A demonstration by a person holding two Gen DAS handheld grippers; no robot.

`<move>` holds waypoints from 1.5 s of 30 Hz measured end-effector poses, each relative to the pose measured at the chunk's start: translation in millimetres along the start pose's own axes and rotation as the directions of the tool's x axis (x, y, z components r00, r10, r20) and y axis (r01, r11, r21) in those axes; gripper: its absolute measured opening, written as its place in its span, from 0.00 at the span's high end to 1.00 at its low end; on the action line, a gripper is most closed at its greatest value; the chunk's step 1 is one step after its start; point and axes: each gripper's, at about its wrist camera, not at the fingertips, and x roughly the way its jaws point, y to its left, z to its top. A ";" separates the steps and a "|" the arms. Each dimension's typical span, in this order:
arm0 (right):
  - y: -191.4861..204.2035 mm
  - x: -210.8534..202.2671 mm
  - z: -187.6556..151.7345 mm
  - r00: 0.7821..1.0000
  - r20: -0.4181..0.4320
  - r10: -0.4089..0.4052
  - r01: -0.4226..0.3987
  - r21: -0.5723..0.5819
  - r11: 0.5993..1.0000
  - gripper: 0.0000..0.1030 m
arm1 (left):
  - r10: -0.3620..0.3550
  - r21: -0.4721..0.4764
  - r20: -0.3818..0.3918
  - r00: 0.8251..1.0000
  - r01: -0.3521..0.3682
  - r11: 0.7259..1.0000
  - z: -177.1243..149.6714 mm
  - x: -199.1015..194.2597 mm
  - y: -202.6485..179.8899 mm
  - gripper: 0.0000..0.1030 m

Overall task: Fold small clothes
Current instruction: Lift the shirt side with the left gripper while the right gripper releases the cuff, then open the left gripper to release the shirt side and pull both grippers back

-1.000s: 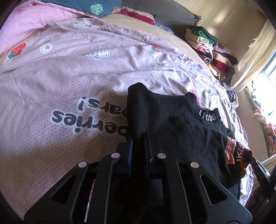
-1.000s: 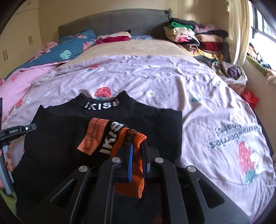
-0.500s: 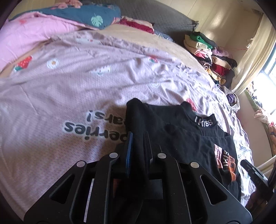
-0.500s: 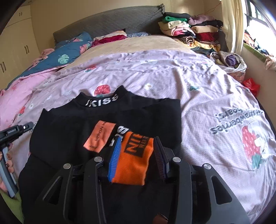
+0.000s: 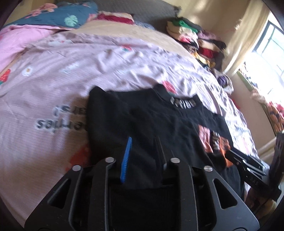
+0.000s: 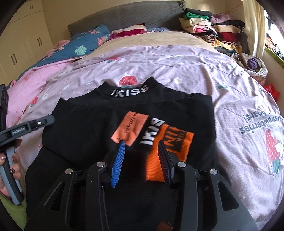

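A black top (image 6: 124, 113) lies flat on the lilac strawberry-print bedspread (image 6: 177, 67), its collar lettered in white pointing toward the headboard (image 6: 124, 16). Both sleeves are folded in across the body, and the orange cuff (image 6: 177, 142) rests on the chest beside a salmon patch (image 6: 131, 128). The right gripper (image 6: 142, 151) hovers low over that cuff with its blue-padded fingers (image 6: 118, 160) standing apart, one to each side of the fabric and not pressing it. The left gripper (image 5: 143, 151) sits over the garment's other edge; its jaws are opening, black cloth lies between them, and though that view is blurred they seem to have let go. A stack of folded clothes (image 6: 209, 30) sits by the headboard near the window.
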 end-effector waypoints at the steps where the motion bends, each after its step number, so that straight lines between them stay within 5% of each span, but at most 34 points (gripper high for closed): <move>1: 2.0 0.4 -0.4 1.000 -0.002 0.004 -0.004 -0.004 1.000 0.64 | 0.002 0.011 -0.018 1.000 -0.002 1.000 -2.8 4.7 -2.8 0.77; 9: 13.5 6.6 -2.7 1.000 -0.020 0.024 -0.025 -0.036 0.999 0.64 | 0.019 0.003 -0.094 0.995 -0.019 1.000 -14.7 24.9 7.9 0.70; 21: 14.7 24.0 -14.7 0.997 -0.083 -0.001 -0.002 -0.030 1.000 0.63 | 0.006 -0.006 -0.097 0.995 -0.007 1.000 -19.3 21.2 12.1 0.70; 36: 2.6 -35.2 -16.7 0.996 0.060 0.064 -0.069 0.090 0.994 0.16 | 0.015 0.013 -0.078 0.997 -0.014 1.000 -20.3 3.3 0.7 0.55; 45: -1.9 -59.7 -22.1 0.993 0.108 0.048 -0.061 0.117 0.991 0.07 | 0.011 0.013 -0.058 0.998 -0.011 1.000 -19.8 -10.8 -4.1 0.36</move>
